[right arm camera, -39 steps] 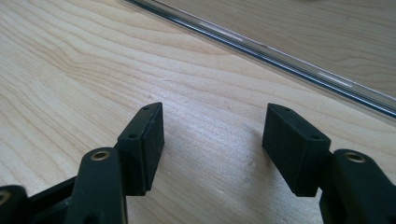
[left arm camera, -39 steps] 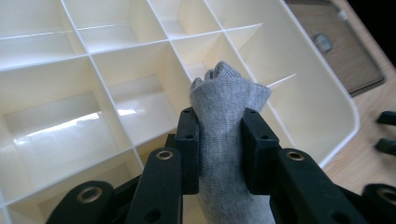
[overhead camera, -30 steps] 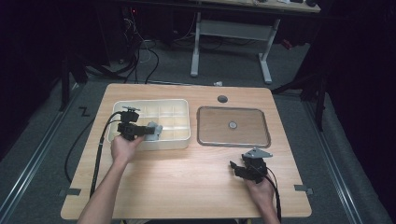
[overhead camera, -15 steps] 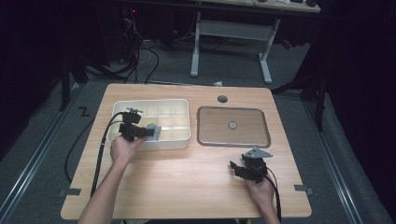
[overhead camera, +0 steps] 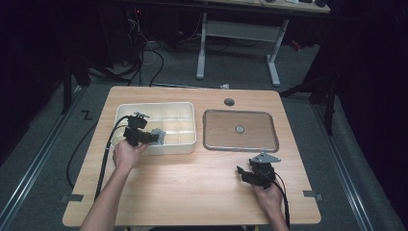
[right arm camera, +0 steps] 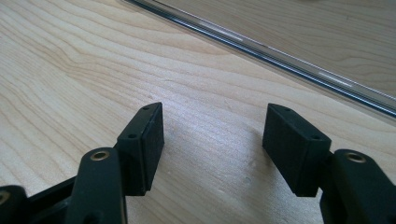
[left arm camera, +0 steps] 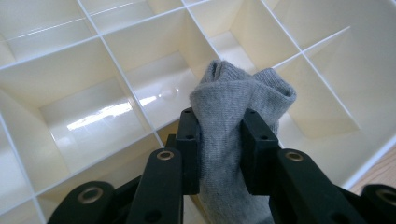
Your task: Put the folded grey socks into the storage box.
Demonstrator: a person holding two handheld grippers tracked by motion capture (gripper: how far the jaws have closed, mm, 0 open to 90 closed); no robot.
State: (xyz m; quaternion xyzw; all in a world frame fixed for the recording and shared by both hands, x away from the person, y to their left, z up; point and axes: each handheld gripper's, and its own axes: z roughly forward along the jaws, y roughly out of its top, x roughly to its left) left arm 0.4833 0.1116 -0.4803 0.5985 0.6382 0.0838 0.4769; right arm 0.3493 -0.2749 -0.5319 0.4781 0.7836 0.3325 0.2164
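Grey knit cloth (left arm camera: pixel 233 140) is pinched between the pads of your left tool (left arm camera: pixel 219 149), bunched above the jaws and held over the white divided box (overhead camera: pixel 185 144) near its front edge. Your right tool (right arm camera: pixel 212 140) is spread with nothing between its jaws, low over the wooden counter (overhead camera: pixel 192 187), just in front of the metal-rimmed tray (overhead camera: pixel 206 132).
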